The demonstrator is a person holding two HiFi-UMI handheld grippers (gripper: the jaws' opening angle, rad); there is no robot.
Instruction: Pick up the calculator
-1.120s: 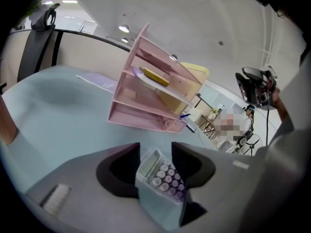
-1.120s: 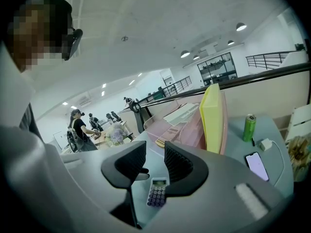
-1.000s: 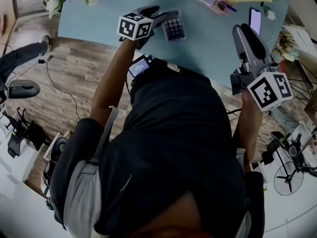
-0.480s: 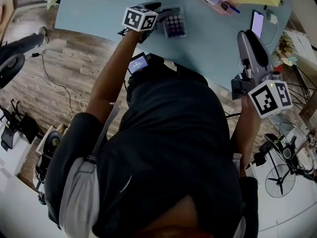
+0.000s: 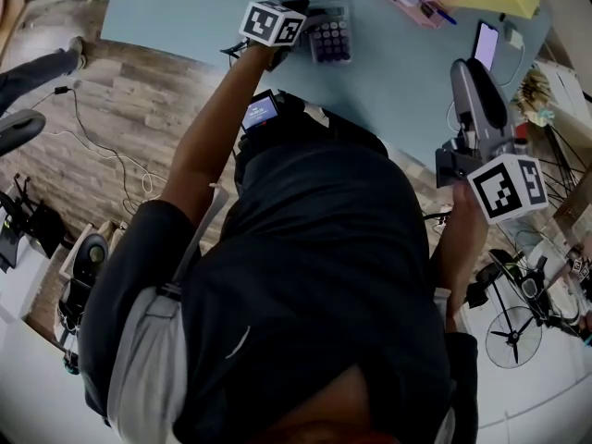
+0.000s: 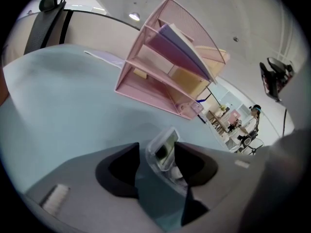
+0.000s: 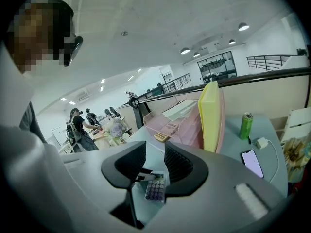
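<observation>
Right now your left gripper (image 6: 157, 147) has its jaws open, one on each side of the near end of the calculator (image 5: 330, 37). A thin gap shows beside one jaw, so I think you are not squeezing it yet. The calculator lies on the blue table (image 5: 185, 17), at 3 o'clock from the left gripper's marker cube (image 5: 273, 23). Your right gripper (image 7: 155, 147) is well apart at 4 o'clock, jaws open, holding nothing.

Be careful. You only have a small bit of the calculator between the jaws. If you squeeze there and lift, the far end may drop down. Then the whole thing could slide out, because its clear case looks smooth. If you push forward before you squeeze, you may shove it across the table toward the pink rack (image 6: 160, 76) at 12 o'clock. Squeeze crooked and it could spin away.
</observation>
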